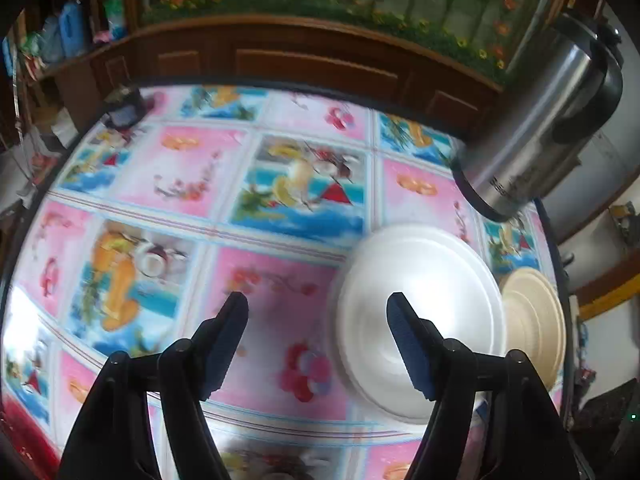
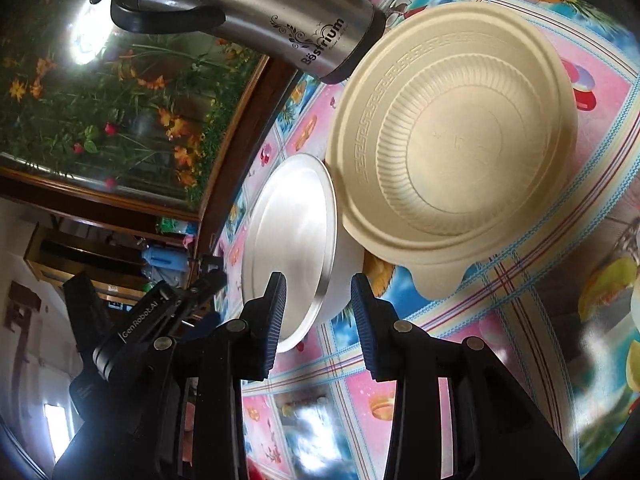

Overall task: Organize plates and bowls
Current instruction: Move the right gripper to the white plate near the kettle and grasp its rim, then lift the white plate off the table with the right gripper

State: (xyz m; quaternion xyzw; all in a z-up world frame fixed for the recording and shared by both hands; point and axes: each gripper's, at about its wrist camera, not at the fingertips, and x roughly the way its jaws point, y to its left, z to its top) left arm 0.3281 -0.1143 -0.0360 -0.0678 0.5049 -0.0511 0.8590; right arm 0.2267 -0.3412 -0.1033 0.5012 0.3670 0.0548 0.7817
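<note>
Plates sit together on your table [image 1: 168, 168]: the white plate [image 1: 420, 312] touches the cream bowl [image 2: 460, 136], which lies just beside the steel flask [image 2: 256, 4]. Your left tongs [image 1: 318, 312] hang wide open and empty; your right tongs [image 2: 319, 300] stand parted, gripping nothing.

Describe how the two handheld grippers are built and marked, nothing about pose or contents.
Both are black plastic. The left gripper and the right gripper each have two angular fingers faced with dark blue ribbed pads, joined to the arms by round metal pivot pins. In the right wrist view the left gripper's body carries white "GenRobot.AI" lettering. No cables or sleeves show.
</note>
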